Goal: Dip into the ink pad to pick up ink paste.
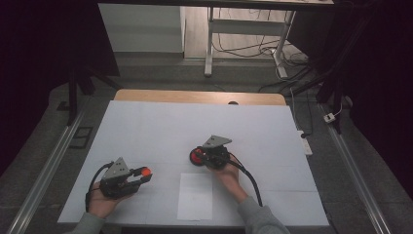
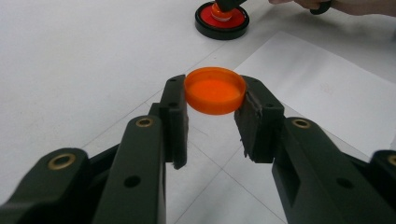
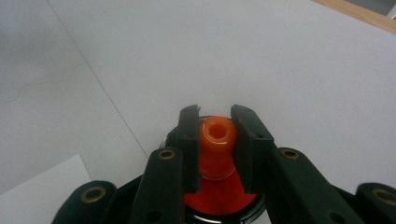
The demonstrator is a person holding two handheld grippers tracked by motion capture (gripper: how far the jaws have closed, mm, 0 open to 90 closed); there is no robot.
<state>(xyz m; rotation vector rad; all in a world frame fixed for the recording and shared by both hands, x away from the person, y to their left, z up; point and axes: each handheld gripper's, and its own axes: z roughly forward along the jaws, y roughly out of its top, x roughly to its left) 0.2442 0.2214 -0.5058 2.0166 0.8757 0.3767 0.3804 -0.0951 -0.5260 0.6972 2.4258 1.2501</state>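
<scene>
The left gripper (image 2: 215,109) clamps the orange cap (image 2: 215,90) clear of the worktop (image 1: 160,126) — freed, likely — while the right gripper (image 3: 217,140) pinches the bottle's orange spout (image 3: 217,144), steadying it.

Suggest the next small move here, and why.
Probably carry the cap over to the spout and set it on: the left gripper is shut on the cap, and the right gripper clamps the open, uncapped spout above its red base.

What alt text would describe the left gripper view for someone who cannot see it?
An orange cap is clamped between the black jaws of the left hand-held gripper, above a white table. Farther off, another gripper grips the orange neck of a red and black container.
</scene>
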